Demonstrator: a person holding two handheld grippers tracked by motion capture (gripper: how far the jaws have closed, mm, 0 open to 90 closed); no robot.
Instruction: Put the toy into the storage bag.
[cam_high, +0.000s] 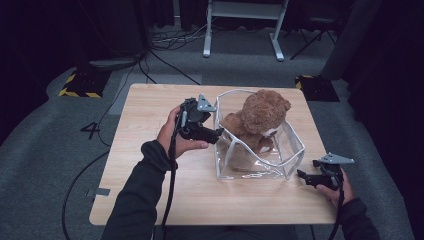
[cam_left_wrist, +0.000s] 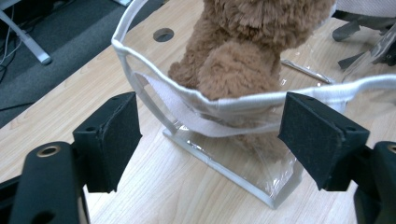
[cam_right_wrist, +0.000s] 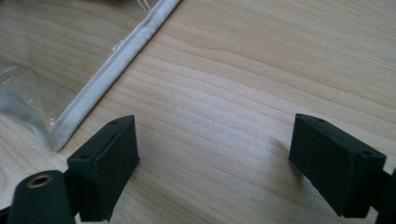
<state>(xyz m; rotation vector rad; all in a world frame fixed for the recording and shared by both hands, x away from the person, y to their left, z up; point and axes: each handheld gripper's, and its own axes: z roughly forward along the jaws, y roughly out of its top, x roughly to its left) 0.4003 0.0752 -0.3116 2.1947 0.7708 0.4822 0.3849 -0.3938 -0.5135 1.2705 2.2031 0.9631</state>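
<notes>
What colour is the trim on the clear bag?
White trim, clearest in the left gripper view.

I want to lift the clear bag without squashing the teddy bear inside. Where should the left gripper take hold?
Grip the white-trimmed rim of the clear bag on the side nearest the left gripper, coming in level from that side. The rim there is a thin, firm band that sags in front of the teddy bear, and the open fingers already straddle it.

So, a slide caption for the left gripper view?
Open left claw facing a clear bag holding a brown teddy bear.
</notes>
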